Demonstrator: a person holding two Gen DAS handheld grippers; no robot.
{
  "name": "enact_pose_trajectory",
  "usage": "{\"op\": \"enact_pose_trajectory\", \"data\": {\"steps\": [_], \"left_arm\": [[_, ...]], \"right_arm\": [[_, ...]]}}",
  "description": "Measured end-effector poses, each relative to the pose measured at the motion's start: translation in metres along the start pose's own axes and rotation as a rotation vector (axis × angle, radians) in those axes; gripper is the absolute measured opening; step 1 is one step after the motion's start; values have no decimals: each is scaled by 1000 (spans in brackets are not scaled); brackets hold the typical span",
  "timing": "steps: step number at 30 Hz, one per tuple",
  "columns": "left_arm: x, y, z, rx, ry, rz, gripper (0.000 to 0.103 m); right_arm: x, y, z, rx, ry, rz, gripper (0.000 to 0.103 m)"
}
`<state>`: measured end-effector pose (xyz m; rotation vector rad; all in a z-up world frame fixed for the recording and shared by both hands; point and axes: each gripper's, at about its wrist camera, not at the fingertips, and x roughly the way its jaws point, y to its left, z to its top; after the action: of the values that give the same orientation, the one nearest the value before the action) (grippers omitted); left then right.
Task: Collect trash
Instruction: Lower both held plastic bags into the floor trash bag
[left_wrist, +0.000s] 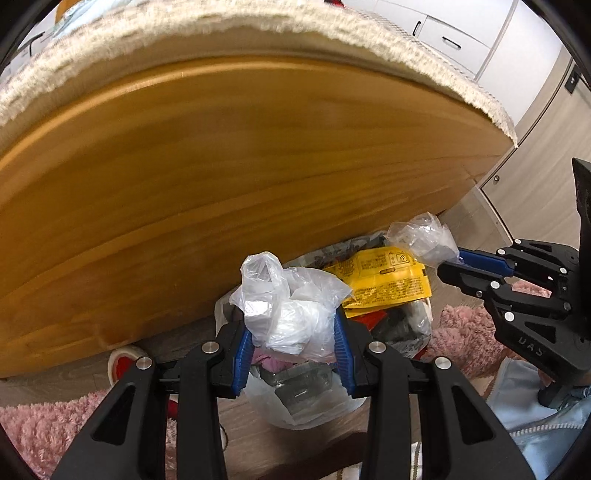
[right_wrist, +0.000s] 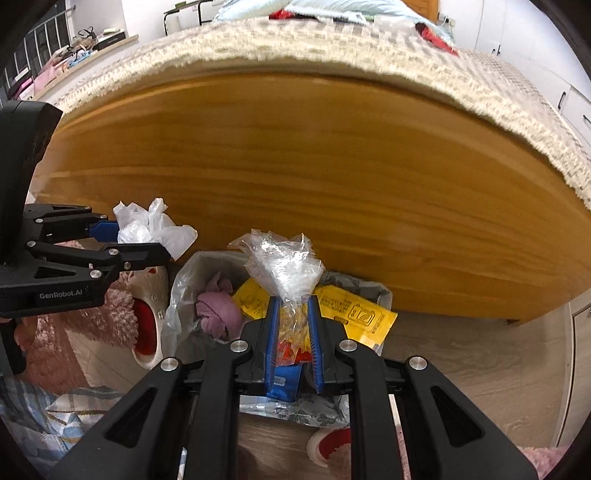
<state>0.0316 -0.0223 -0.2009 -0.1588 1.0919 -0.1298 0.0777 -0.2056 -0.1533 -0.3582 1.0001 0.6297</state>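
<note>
Left wrist view: a crumpled white plastic bag (left_wrist: 291, 314) was pinched by the left gripper (left_wrist: 293, 350) and a clear wrapper (right_wrist: 290, 273) by the right gripper (right_wrist: 291, 332), both poised above the lined trash bin (left_wrist: 417, 332), apparently for dropping in.

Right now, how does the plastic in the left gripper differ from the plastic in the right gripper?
The left gripper holds a milky white bag; the right gripper holds a clear crinkly wrapper with red and yellow print low down. The white bag is a bulky wad that keeps the left jaws well apart; the clear wrapper is pinched thin between nearly closed jaws. Both hang over the lined trash bin beside the wooden bed frame.
</note>
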Motion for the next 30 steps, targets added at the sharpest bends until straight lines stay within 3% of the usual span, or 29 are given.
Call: {"op": "enact_pose_trajectory", "data": {"steps": [17, 30], "left_arm": [[43, 5, -10, -33, 116, 4, 36], [78, 0, -12, -37, 203, -7, 36]], "right_arm": [[44, -15, -4, 83, 167, -12, 16], [83, -13, -14, 141, 325, 82, 15]]}}
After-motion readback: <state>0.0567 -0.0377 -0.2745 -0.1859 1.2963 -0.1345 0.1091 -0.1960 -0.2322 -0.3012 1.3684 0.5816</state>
